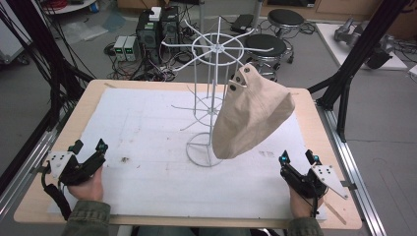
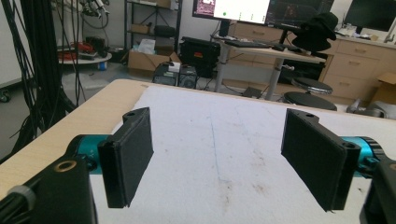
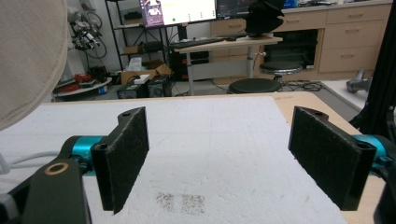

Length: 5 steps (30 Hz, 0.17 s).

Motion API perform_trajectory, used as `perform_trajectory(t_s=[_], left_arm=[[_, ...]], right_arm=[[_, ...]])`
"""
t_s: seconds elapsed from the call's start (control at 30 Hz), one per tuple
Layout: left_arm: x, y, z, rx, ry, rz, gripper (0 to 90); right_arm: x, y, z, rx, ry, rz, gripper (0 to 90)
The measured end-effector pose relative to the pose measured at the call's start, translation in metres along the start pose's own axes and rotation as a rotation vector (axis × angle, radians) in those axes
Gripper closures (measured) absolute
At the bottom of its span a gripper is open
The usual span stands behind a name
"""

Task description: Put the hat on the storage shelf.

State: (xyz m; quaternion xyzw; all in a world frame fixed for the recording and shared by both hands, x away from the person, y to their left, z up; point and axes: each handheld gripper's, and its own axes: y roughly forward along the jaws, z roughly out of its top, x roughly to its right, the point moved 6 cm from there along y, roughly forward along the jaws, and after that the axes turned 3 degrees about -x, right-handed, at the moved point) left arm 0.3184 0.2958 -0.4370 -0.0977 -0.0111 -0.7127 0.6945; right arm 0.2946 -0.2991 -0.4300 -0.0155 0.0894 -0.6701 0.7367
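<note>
Beige canvas bag (image 1: 253, 115) is hung by its grommeted top corner from an arm of the white wire display rack (image 1: 214, 49), which is stood at the centre of the table; the bag droops toward four o'clock of the rack's ring base, its lower end seen just above the mat. Being hooked at a single corner, it is tilted, and its weight is judged to be carried by the rack alone.

Both tools are parked well apart from it, presumably at rest. The left gripper (image 1: 88, 146) is held at the table's eight o'clock corner, the right gripper (image 1: 298, 158) at four o'clock. In the left gripper view the jaws are spread wide with nothing between them, and bare mat is seen in the gap; the same is found in the right gripper view, where the bag's cloth (image 3: 28, 56) is glimpsed at ten o'clock.

The work surface is a white foam mat (image 1: 147, 123), marked by small dark stains, laid on a light wooden table (image 1: 105, 88). Beyond twelve o'clock, computer towers (image 1: 157, 27), tangled cables and black stools (image 1: 265, 44) are seen on a grey floor; monitors and desks are made out farther off in the gripper views
</note>
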Motion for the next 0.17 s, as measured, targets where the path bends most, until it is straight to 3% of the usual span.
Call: perform_trajectory(t_s=[0.17], left_arm=[[-0.0002,0.0000,-0.0005,-0.006,0.003,-0.001,25.0]], right_arm=[[-0.0006,0.0002,-0.0006,-0.003,-0.004,0.004,19.3]])
